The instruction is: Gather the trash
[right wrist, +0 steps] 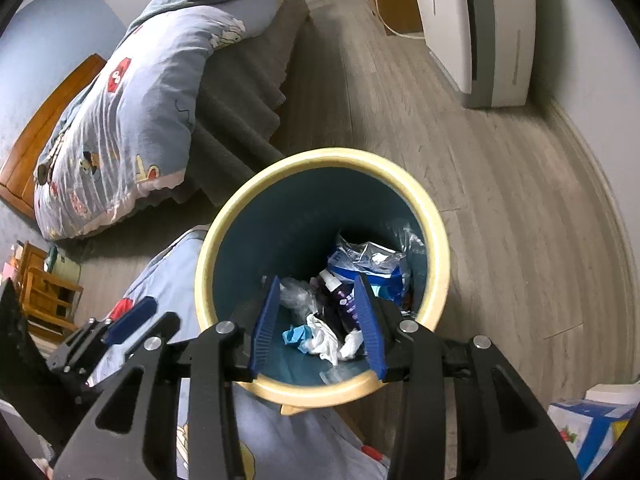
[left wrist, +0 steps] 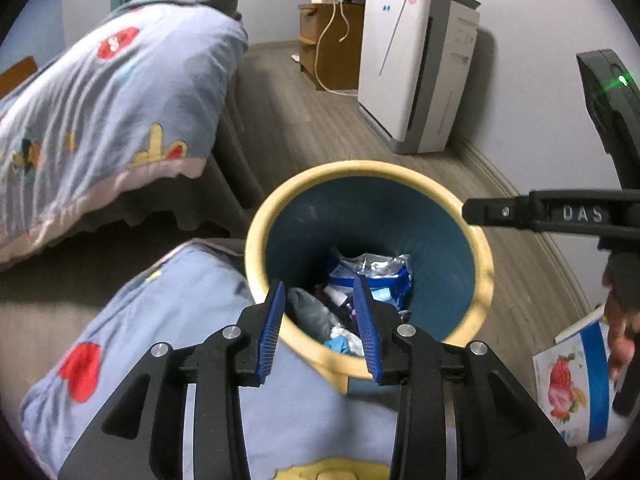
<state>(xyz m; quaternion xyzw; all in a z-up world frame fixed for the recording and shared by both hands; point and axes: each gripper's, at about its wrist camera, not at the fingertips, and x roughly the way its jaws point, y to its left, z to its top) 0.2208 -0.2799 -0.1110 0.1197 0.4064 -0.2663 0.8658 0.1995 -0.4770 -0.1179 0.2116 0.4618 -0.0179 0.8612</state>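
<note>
Bedroom, wood-look floor. Round bin (left wrist: 370,208), cream rim, dark teal inside, stands on the floor beside the bed.

Left hand-held gripper (left wrist: 320,326): poised over the bin's rim at about 7 o'clock. Blue pads apart, nothing between them; only bin contents seen through the gap.

Right hand-held gripper (right wrist: 318,322): likewise over the bin mouth, near the 6 o'clock edge. Jaws parted, empty.

Trash lies at the bottom of the bin: a crumpled blue-and-silver foil bag (right wrist: 366,260) toward 1 o'clock, a dark purple bottle (right wrist: 340,300) with a white cap at centre, white tissue wads (right wrist: 326,338) and a light-blue scrap (right wrist: 294,336) toward 6 o'clock, and a grey bundle (left wrist: 310,312), possibly cloth or a bag, too blurred to tell.

Blue cartoon-print quilt (left wrist: 112,96) covers the bed at 10 o'clock of the bin; another fold of it (left wrist: 168,320) lies on the floor against the bin at 7 o'clock.

White air purifier (left wrist: 416,68) stands by the wall at 1 o'clock, a wooden cabinet (left wrist: 332,44) with white cables beside it.

Carton with strawberry print (left wrist: 572,380) at 4 o'clock of the bin, a person's fingers (left wrist: 622,344) just above it.
</note>
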